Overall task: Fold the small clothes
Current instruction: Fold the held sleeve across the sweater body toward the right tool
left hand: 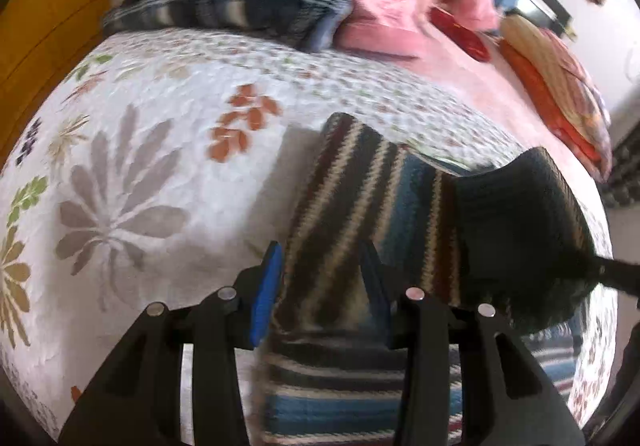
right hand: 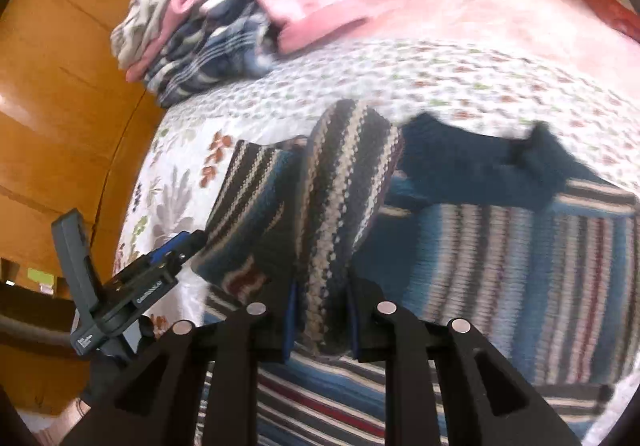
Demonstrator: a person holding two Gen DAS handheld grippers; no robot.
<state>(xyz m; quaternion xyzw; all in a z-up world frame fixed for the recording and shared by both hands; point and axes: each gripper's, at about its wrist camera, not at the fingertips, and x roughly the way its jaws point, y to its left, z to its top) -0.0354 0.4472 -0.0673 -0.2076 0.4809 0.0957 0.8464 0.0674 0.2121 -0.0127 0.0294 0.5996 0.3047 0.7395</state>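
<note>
Left wrist: striped knit sweater [left hand: 360, 206] lies on the floral bedspread [left hand: 140, 166], part flat below me, part lifted into a raised fold. Judging by the weave, it's thick, soft and floppy with some weight, not slippery and not fragile. It should sag wherever it's unsupported, so I'd take it at an edge or hem and pinch both layers. My left gripper [left hand: 324, 298] is clamped on the lifted striped edge, blue pads [left hand: 264, 302] partly apart with knit bunched between them. The dark ribbed hem [left hand: 520, 230] hangs to the right of it. Stack of folded clothes [left hand: 224, 2] sits at the far end of the bed, well apart.

Right wrist: my right gripper [right hand: 322, 320] is closed on another raised fold of the same sweater [right hand: 500, 266], jaws narrowly parted by thick cloth. Left gripper [right hand: 168, 258] shows at lower left, gripping the neighbouring fold. Both frames are motion-blurred.
</note>
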